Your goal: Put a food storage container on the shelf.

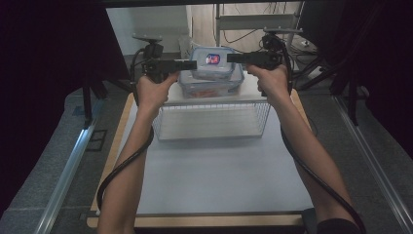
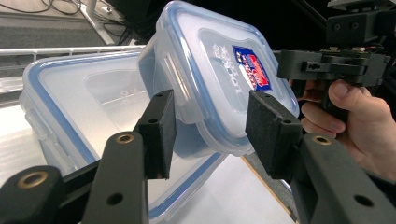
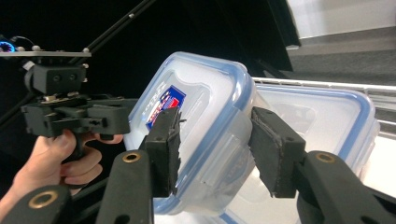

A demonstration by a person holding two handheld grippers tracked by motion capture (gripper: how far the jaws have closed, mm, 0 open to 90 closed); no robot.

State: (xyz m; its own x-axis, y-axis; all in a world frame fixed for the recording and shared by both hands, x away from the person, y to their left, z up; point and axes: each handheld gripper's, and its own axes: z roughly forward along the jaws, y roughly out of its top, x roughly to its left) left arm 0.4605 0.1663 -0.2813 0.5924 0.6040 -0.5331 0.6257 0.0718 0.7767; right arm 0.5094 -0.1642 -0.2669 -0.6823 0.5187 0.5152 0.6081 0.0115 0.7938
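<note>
1. Our left gripper point(image 1: 189, 64) meets the small lidded container point(image 1: 212, 63) from the left; in the left gripper view its pads point(image 2: 159, 133) straddle the near edge of the box, apparently pinching it, though contact is not plain.
2. Our right gripper point(image 1: 233, 58) comes from the right; in the right gripper view its pads point(image 3: 164, 149) clamp the rim and side latch of the small lidded container point(image 3: 196, 126).
3. That container sits on top of the larger container point(image 1: 210, 83), which rests at the far side of the table point(image 1: 219, 180), just beyond the wire basket point(image 1: 212, 119).
4. We judge the box light, rigid and slick; the lid's rim and latches give the surest hold.
5. The high view shows the stack and basket; the gripper views reveal the latch and the red-and-blue label point(image 2: 252, 68).
</note>
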